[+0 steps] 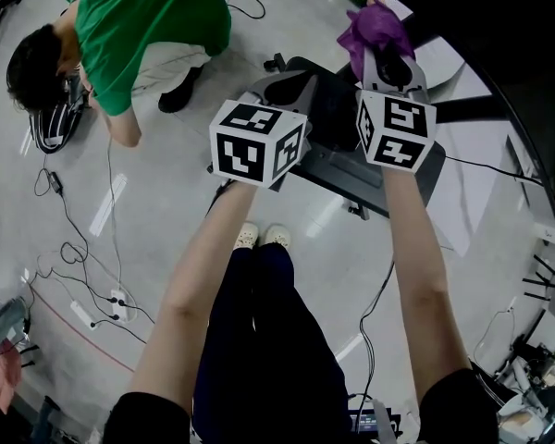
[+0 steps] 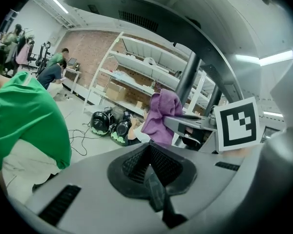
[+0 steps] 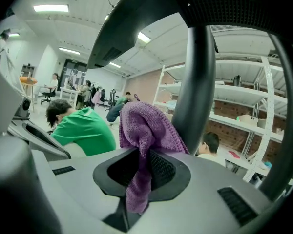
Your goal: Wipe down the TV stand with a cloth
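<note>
While our right gripper (image 3: 139,167) has its jaws pinching a purple cloth (image 3: 149,126) at frame centre, our left gripper (image 2: 154,177) has jaws pressed together, empty. We judge the cloth soft, light and floppy; a bunched fold holds best.

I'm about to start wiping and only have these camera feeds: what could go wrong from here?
1. The purple cloth is pinched in the right gripper by a narrow fold, with most of it bunched above the jaws; it may slip out under rubbing.
2. The person in green crouches on the left gripper side; a wide swing might hit them.
</note>
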`<state>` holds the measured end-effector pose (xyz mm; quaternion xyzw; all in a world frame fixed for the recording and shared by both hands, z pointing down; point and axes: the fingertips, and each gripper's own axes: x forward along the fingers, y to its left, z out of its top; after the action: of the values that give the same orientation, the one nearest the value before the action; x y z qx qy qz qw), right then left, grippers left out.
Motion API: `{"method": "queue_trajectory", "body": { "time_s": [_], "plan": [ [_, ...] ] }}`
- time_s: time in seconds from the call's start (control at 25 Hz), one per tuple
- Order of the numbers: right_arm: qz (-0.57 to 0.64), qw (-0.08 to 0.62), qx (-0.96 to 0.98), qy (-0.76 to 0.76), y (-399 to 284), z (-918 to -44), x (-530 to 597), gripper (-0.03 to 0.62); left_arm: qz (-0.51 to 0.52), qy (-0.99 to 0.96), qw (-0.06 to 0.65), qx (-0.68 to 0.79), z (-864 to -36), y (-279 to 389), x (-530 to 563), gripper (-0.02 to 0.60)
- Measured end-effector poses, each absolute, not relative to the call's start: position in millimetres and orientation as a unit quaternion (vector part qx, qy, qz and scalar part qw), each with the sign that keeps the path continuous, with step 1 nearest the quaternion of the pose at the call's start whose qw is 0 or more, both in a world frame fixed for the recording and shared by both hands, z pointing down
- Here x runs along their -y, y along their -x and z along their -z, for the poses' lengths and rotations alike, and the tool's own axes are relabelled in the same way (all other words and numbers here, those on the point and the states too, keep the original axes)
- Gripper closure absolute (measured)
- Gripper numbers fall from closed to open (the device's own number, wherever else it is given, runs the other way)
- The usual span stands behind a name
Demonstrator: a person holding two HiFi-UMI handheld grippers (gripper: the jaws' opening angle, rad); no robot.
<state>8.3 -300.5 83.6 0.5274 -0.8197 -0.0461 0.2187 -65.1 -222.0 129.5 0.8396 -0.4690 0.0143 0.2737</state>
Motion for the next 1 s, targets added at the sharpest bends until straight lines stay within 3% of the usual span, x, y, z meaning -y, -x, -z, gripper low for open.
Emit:
{"method": "queue_trajectory", "body": {
  "time_s": [0.48,1.0],
  "plan": [
    [0.024,0.316,0.815,-0.485,0.2,-131.5,303.9,0.526,-0.031,-0.836,0.287,0.468,-152.3,66.4,224.4,0.575],
    [-0.078,0.437,0.788,-0.428,3.2,-189.4,299.8,0.526,-0.045,-0.827,0.301,0.473,-171.0,77.2,219.3,0.575]
  ]
}}
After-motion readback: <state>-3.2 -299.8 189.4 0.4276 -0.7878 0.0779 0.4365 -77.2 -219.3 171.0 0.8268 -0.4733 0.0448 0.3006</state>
